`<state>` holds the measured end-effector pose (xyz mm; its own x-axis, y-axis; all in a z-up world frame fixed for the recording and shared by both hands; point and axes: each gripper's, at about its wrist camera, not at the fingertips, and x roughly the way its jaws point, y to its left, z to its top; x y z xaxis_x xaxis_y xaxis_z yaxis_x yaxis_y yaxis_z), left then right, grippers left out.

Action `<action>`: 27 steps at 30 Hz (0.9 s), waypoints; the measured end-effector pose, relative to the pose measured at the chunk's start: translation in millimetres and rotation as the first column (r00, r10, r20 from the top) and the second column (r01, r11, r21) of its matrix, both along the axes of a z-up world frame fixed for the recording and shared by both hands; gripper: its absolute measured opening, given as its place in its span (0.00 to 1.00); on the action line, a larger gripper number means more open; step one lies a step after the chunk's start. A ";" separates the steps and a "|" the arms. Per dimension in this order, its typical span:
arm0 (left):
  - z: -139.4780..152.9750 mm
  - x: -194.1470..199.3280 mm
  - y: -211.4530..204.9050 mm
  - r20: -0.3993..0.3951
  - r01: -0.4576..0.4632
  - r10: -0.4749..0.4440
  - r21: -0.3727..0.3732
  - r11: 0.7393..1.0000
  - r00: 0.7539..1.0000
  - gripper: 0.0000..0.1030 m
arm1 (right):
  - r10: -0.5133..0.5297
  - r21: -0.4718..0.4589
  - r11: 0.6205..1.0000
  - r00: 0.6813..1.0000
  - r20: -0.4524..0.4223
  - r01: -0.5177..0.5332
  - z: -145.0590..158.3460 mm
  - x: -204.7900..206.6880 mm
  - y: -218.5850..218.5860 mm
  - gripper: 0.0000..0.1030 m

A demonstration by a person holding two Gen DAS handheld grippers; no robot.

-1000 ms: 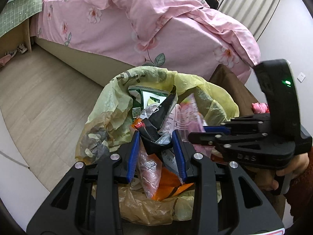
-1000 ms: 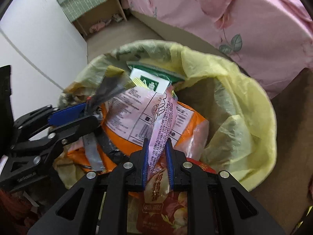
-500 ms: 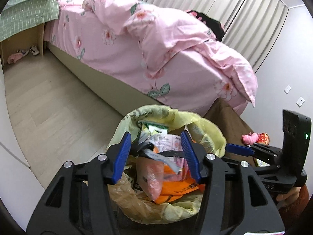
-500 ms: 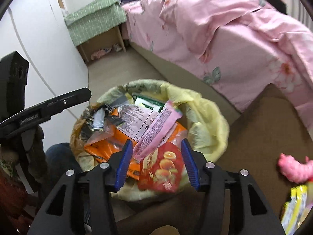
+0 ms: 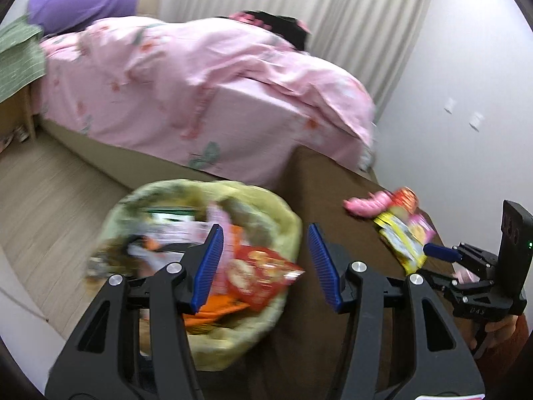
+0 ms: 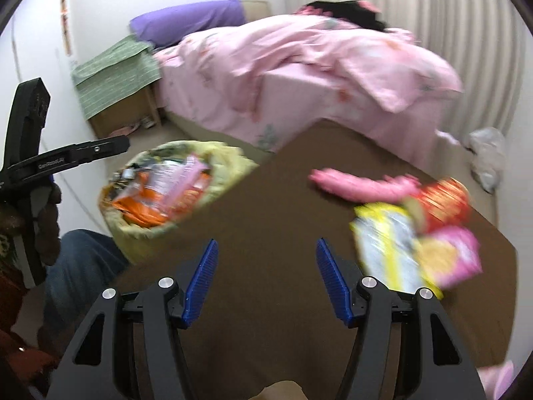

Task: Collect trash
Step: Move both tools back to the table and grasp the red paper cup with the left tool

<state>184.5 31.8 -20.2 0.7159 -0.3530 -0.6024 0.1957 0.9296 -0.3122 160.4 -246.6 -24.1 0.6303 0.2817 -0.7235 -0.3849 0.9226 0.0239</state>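
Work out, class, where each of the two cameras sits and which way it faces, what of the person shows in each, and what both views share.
Left wrist: rides the left gripper, looking down over the trash bin; the right gripper and the hand holding it show at right.
Right wrist: rides the right gripper, jaws opening and empty, looking down at the brown table; the left gripper, a hand and a jeans-clad leg show at left.
Shared: bin, table, snack wrappers, pink bed.

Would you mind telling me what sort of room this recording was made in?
Most likely a home bedroom: a bed with a pink floral duvet and a purple pillow, pleated curtains behind it, and a lined trash bin beside a brown table.
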 end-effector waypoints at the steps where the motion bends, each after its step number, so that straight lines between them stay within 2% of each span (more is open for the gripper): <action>1: 0.6 0.0 -11.7 0.000 0.027 -0.027 0.005 1.000 1.000 0.49 | -0.035 -0.005 0.999 0.999 0.008 0.035 -0.5 -6.9 -14.6 0.56; 8: -1.0 4.6 -85.6 0.001 0.188 -0.188 0.030 0.982 0.982 0.49 | -0.147 0.031 0.988 0.989 -0.032 0.148 -14.9 -22.1 -78.0 0.56; 14: -13.2 27.0 -158.3 -0.027 0.342 -0.341 0.052 0.938 0.940 0.49 | -0.233 0.030 0.972 0.972 -0.004 0.233 -30.4 -34.7 -110.1 0.56; 18: -29.6 52.1 -198.3 -0.122 0.348 -0.351 -0.050 0.936 0.928 0.49 | -0.330 0.021 0.944 0.944 0.029 0.329 -32.9 -40.3 -133.7 0.56; 20: -35.3 62.4 -218.0 -0.145 0.342 -0.348 -0.069 0.937 0.926 0.51 | -0.365 0.022 0.931 0.930 0.044 0.364 -32.8 -41.3 -145.4 0.56; 22: -34.4 71.9 -241.6 -0.125 0.354 -0.356 -0.035 0.934 0.926 0.51 | -0.389 0.025 0.921 0.920 0.047 0.388 -34.1 -41.6 -156.4 0.56; 24: -26.6 82.0 -266.8 -0.064 0.386 -0.384 0.029 0.922 0.921 0.51 | -0.392 0.037 0.920 0.919 0.038 0.390 -36.6 -41.0 -163.6 0.56; 25: -23.5 86.1 -276.3 -0.047 0.407 -0.405 0.049 0.912 0.913 0.51 | -0.387 0.046 0.922 0.922 0.029 0.385 -38.6 -40.2 -166.1 0.56; 27: -18.9 97.9 -301.3 -0.028 0.476 -0.476 0.101 0.873 0.879 0.53 | -0.377 0.055 0.925 0.926 0.017 0.375 -42.0 -38.8 -168.3 0.56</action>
<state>282.4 -269.5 -39.0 0.4755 -0.5875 -0.6547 0.6222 0.7508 -0.2218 121.6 -414.9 -66.1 0.7157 0.0555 -0.6962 -0.0110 0.9976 0.0682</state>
